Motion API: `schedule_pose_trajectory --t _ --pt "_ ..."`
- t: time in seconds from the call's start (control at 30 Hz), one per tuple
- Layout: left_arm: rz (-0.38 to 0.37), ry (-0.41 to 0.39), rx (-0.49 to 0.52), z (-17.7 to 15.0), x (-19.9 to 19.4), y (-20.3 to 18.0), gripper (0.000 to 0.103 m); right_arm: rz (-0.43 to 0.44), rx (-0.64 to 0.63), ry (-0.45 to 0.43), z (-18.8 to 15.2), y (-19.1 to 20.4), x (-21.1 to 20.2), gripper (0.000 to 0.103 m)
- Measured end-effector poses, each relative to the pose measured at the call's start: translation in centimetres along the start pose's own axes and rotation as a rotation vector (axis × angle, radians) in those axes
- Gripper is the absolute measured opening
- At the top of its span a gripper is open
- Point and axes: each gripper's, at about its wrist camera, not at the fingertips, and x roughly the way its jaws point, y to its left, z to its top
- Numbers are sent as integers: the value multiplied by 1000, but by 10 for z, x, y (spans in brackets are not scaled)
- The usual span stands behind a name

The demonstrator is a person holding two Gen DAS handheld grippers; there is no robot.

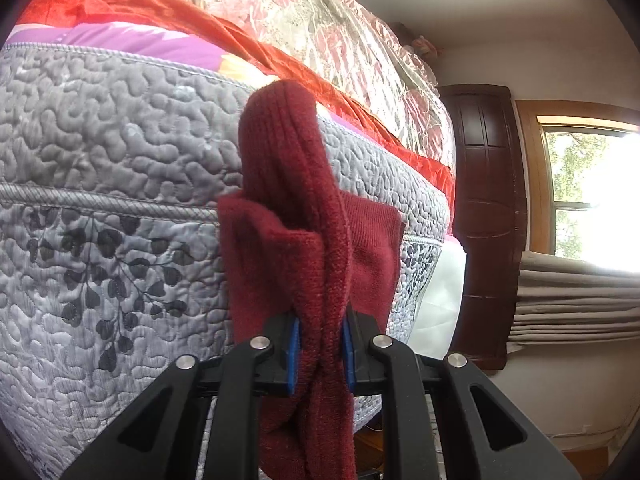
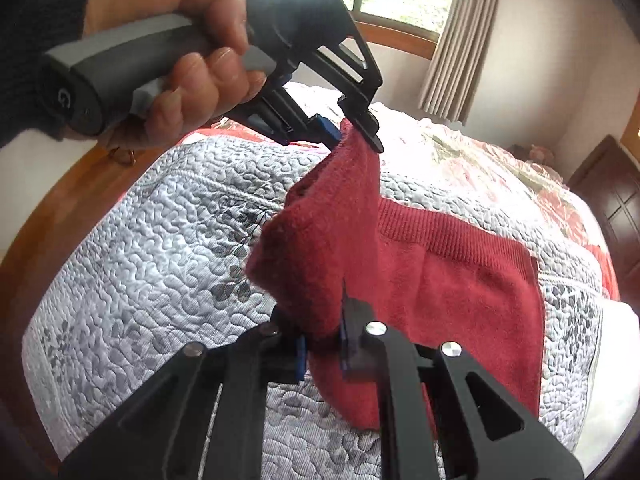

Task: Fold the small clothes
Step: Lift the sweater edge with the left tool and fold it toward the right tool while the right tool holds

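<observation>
A: Left gripper [image 1: 320, 354] is clamped on a bunched ridge of the dark red knit garment [image 1: 308, 220]; cloth fills the gap between its blue pads [image 1: 293, 354]. Right gripper [image 2: 324, 344] is likewise closed on a lower fold of the same piece.

B: Why the two holds?

A: My reading: one edge is raised off the grey quilted bedspread [image 2: 152, 232] so it can be carried over the part lying flat, making a fold. The rest of the garment rests on the bed.

B: What does each view add?

A: Right wrist view shows the person's hand [image 2: 168, 60] around the left gripper's handle, its fingers pinching the top edge, and the flat ribbed portion spread on the quilt. Left wrist view hides all that; it shows only hanging cloth, an orange-red blanket [image 1: 280, 56] and a window [image 1: 588, 184].
</observation>
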Motion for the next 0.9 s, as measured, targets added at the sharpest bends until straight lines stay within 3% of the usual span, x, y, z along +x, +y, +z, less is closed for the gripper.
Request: schedule_pose_trajectory --t 0.2,0.37,0.9 --pt "50 4 34 2 24 -53 17 49 196 -22 -7 -58 -17 10" --pt "76 19 72 2 57 -90 17 28 249 -25 -21 -95 -25 10" --pt "151 51 97 -5 170 -146 16 104 519 6 -82 -208 -24 10"
